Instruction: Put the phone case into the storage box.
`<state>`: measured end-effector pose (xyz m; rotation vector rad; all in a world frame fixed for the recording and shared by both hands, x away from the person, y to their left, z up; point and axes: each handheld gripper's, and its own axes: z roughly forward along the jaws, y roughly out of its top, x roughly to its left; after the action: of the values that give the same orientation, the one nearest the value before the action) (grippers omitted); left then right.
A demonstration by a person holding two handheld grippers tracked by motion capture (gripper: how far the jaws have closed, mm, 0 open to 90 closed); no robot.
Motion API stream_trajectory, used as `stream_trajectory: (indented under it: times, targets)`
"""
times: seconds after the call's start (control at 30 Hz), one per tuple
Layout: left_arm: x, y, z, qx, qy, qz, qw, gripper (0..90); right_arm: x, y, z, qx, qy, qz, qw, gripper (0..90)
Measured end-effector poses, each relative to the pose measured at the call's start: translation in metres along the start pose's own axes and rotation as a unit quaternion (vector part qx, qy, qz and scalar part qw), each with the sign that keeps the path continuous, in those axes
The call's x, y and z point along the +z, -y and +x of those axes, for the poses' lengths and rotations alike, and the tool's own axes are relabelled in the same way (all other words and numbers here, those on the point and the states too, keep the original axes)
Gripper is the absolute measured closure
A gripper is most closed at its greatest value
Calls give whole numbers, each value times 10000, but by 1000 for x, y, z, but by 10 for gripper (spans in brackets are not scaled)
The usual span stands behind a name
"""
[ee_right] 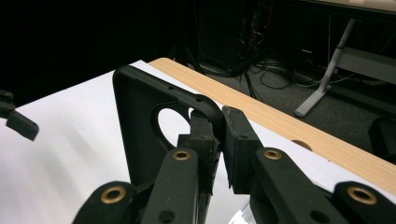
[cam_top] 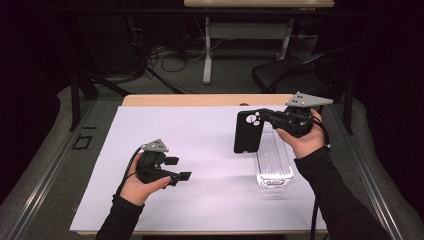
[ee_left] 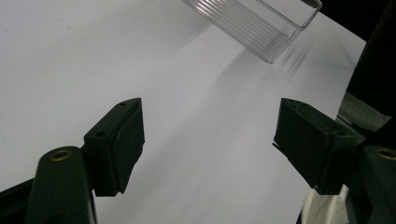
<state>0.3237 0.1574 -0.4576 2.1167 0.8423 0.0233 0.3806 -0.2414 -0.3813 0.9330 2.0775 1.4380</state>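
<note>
My right gripper [cam_top: 264, 116] is shut on the top edge of a black phone case [cam_top: 247, 132], which hangs upright over the white sheet, just left of a clear plastic tray [cam_top: 274, 165]. In the right gripper view the jaws [ee_right: 219, 135] pinch the case's rim [ee_right: 140, 121] beside its round camera cutout. My left gripper [cam_top: 179, 169] rests low at the left of the sheet, pointing right, open with nothing between its jaws. In the left gripper view the gripper [ee_left: 210, 140] spans bare white sheet, with the clear tray [ee_left: 261, 28] farther off.
A white sheet [cam_top: 200, 150] covers most of the wooden table [cam_top: 200, 100], whose far edge stays bare. Beyond it stand a black chair [cam_top: 295, 72] at the back right, a desk's legs [cam_top: 207, 50] and cables on the floor.
</note>
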Motion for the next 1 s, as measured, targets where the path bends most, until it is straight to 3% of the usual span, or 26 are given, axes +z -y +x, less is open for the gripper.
stream_trajectory:
  times: [0.13,1.0]
  targets:
    - [1,1,0,2,-134,39,9999,240,0,0,-7,-68,93,-32,9999,833]
    - [1,3,5,-101,-183,-55,9998,188,-5,3,-60,-212,550,-253,9979,831]
